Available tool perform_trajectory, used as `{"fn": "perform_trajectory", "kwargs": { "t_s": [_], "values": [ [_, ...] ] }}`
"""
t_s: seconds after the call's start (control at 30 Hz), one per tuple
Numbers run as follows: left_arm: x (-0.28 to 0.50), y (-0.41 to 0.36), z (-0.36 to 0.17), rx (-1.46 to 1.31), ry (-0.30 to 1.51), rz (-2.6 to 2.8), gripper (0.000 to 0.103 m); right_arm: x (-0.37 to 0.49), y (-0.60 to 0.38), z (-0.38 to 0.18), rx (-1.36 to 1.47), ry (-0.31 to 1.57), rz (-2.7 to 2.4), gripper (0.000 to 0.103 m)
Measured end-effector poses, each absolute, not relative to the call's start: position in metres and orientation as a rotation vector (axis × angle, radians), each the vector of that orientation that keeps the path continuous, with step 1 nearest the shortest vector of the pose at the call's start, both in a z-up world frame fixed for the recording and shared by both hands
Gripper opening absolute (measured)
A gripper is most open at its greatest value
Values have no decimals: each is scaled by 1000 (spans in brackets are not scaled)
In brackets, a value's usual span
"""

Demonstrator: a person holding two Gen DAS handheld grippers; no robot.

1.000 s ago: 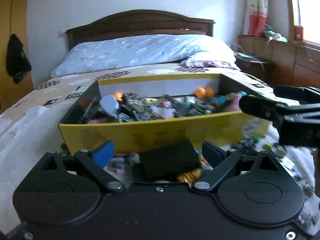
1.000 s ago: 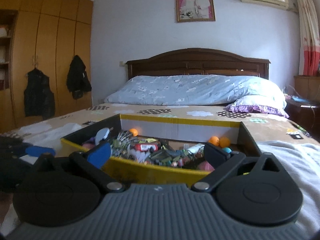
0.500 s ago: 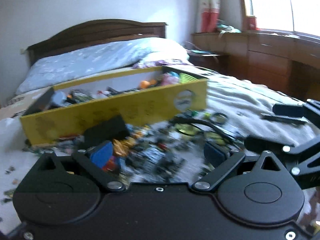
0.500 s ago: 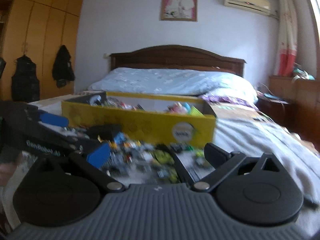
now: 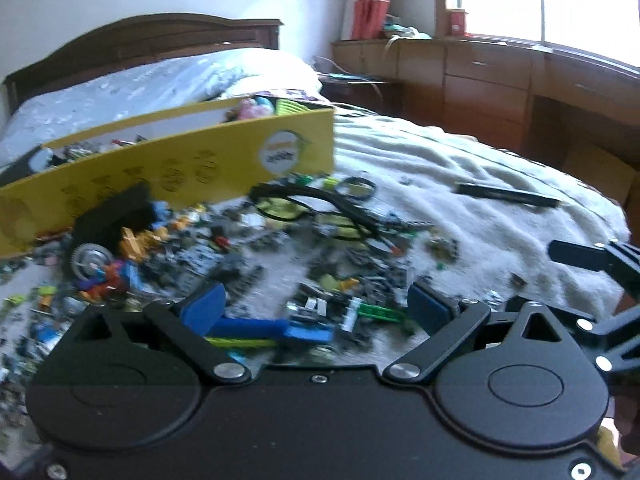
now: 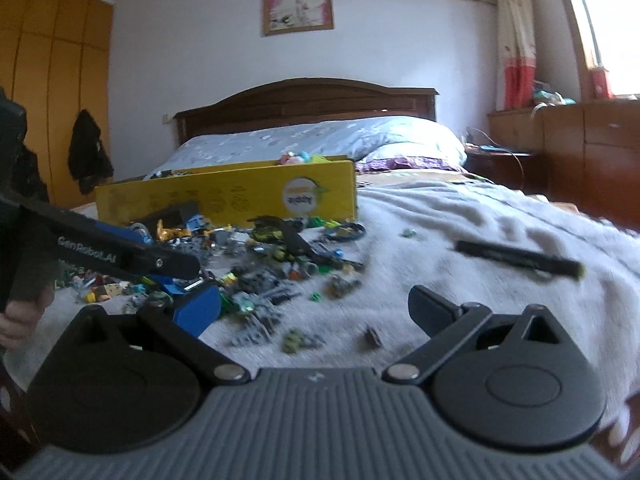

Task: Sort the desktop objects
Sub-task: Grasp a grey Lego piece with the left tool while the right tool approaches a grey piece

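The yellow box is the largest thing on the bed: thin cardboard, light but floppy and loaded with oddments, so I judge it best taken by its rim or pushed rather than lifted by one wall. In the right wrist view it stands at about eleven o'clock from the right tongs, well apart.

Next, the black cable loops just before the box: limp, likely to snag and drag neighbours; take one strand only. They lie at twelve o'clock of the left tongs.

The black pen-like stick lies alone on the blanket at one o'clock of the right tongs: stiff, light, smooth, best pinched across its middle.

Smallest, the scattered toy bits: hard plastic, very light, apt to skid or sink into the soft blanket. A blue bar lies just beside the left tongs' near pad, at about nine o'clock.

The left tongs gape wide and grip nothing. The right tongs are nearly full-wide, beginning to close, with nothing between them.
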State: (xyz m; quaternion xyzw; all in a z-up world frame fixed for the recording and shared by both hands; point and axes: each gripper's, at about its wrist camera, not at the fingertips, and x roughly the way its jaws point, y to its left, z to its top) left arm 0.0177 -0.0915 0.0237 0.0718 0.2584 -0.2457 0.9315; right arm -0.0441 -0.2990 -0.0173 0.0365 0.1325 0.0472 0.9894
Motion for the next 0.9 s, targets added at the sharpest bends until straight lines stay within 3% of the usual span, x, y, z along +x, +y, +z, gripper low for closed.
{"fn": "perform_trajectory", "kwargs": {
  "t_s": [0.03, 0.2, 0.3, 0.43, 0.5, 0.73, 0.9],
  "values": [
    [16, -94, 22, 145, 525, -520, 97, -45, -301, -18, 82, 266, 92, 94],
    [8, -105, 17, 153, 503, -591, 87, -50, -312, -26, 92, 297, 66, 56],
    [10, -114, 18, 159, 498, -605, 79, -47, -316, -31, 78, 316, 43, 43],
    [26, -122, 17, 131, 524, -608, 63, -44, -314, -35, 68, 330, 39, 39],
    [35, -127, 15, 124, 545, -622, 50, -43, -312, -36, 51, 332, 39, 39],
    [50, -141, -1, 124, 579, -637, 49, -40, -314, -40, 78, 343, 50, 42],
    [57, -148, -8, 143, 568, -641, 49, -38, -313, -43, 79, 339, 43, 53]
  ]
}}
